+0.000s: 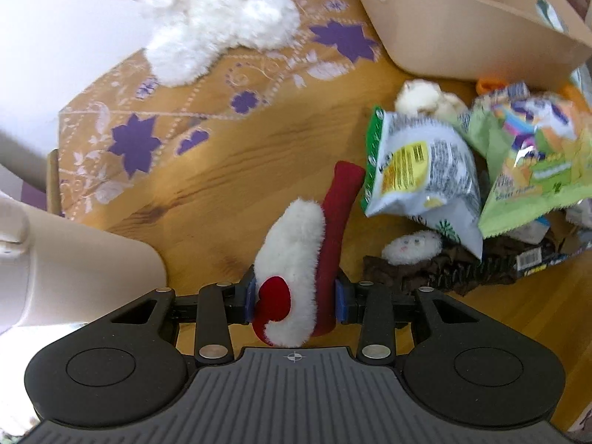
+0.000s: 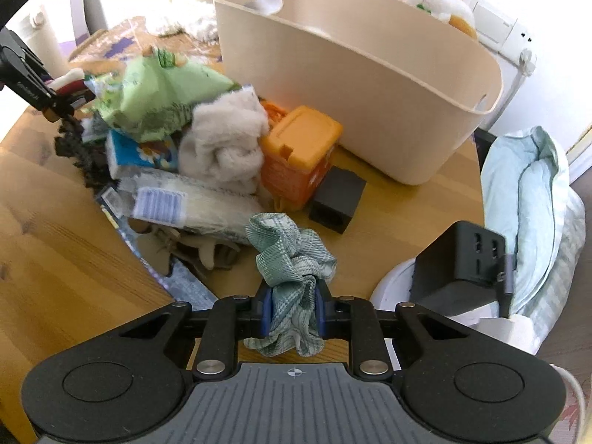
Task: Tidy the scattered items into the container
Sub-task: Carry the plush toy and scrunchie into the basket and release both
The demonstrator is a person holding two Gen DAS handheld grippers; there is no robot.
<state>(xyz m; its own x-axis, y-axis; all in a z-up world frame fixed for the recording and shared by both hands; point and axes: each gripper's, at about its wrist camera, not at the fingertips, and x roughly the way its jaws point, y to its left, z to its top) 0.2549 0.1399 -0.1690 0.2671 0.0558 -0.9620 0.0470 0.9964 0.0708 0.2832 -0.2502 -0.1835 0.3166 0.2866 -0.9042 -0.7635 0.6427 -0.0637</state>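
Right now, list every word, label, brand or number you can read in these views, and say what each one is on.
None can be read for certain.
White snack bag: yellow panel and fine print, too small.
Green packet: coloured lettering, blurred.
Dark wrapper: barcode, digits illegible.
Clear packet: blue-and-white label, too small.
Orange box: side print blurred.
Black mount: white lettering, too small.

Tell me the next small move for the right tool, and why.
Probably carry it up and forward over the beige tub's rim, then release. The right tool is already shut on the green checked cloth, which hangs clear of the pile, and the tub stands open just beyond the orange box.
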